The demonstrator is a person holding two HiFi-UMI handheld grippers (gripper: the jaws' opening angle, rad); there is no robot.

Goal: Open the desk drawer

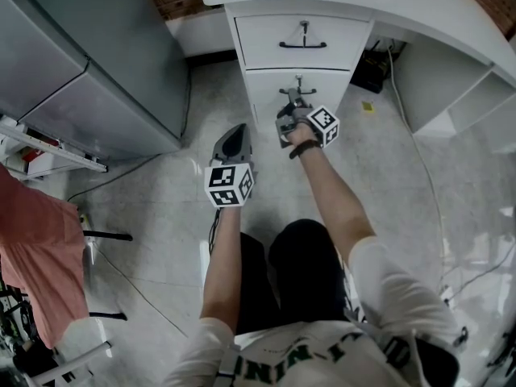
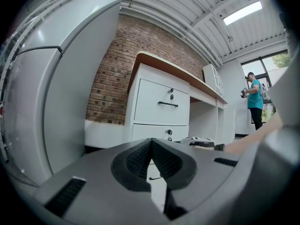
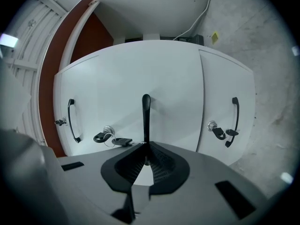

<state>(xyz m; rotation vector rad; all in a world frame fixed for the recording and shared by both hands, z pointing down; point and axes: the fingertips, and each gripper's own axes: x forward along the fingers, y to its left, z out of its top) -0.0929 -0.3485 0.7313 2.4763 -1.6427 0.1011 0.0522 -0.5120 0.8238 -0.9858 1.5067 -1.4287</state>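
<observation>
The drawer (image 3: 154,78) stands straight ahead of the right claw (image 3: 146,161) and looks closed. The claw's jaws are clenched on the drawer's black handle (image 3: 146,118). Keys (image 3: 112,138) hang from the lock just beside the claw's tip. The upper drawer (image 1: 302,43) sits beyond, under the worktop (image 1: 419,14). The left claw (image 2: 151,161), jaws pressed together on nothing, is held back from the drawers, with a grey cabinet (image 2: 56,102) to its left.

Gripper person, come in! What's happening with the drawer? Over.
Right gripper shut on black bar handle of middle white drawer. Left gripper shut, empty. Drawer looks closed. Black keys dangle beside handle.
</observation>
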